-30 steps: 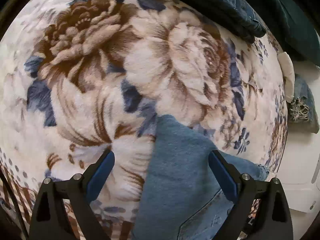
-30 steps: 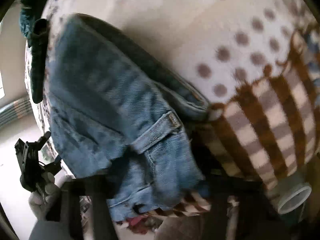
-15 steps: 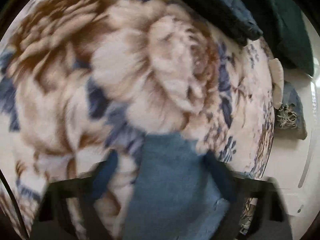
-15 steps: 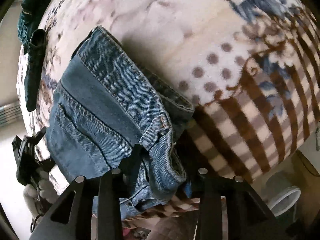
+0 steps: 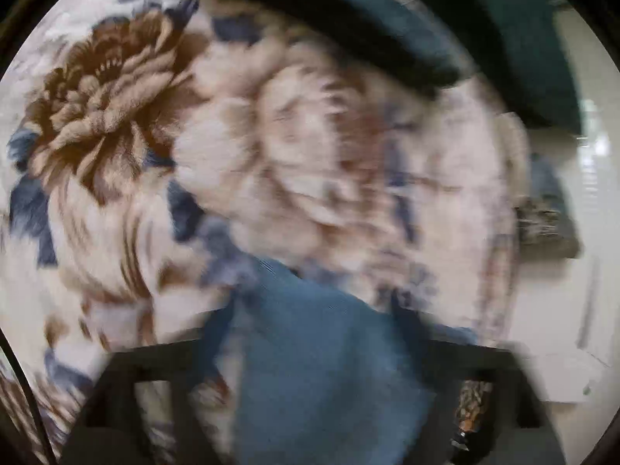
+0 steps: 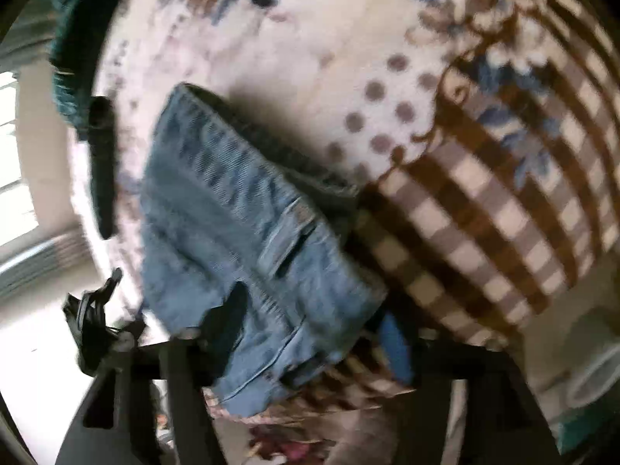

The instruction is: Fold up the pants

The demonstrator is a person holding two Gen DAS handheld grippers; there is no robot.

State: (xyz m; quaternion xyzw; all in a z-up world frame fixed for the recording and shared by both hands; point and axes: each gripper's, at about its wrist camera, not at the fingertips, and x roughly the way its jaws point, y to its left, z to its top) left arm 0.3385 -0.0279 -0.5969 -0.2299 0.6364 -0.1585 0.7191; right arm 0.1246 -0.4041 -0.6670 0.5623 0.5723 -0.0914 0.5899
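Two wrist fisheyes, both close over the bed, both blurred.
Left wrist view looks along its fingers (image 5: pixel 217 333) across the blanket (image 5: pixel 116 124) toward dark clothes (image 5: pixel 348 23). Right wrist view looks down on the jeans (image 6: pixel 232 213) at the blanket's checked edge. Shared: jeans, blanket.

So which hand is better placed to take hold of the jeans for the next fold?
Probably the right gripper: its open fingers straddle the thick edge of the folded jeans near the blanket edge. The left gripper, also open, only frames flat denim, and that view is blurred.
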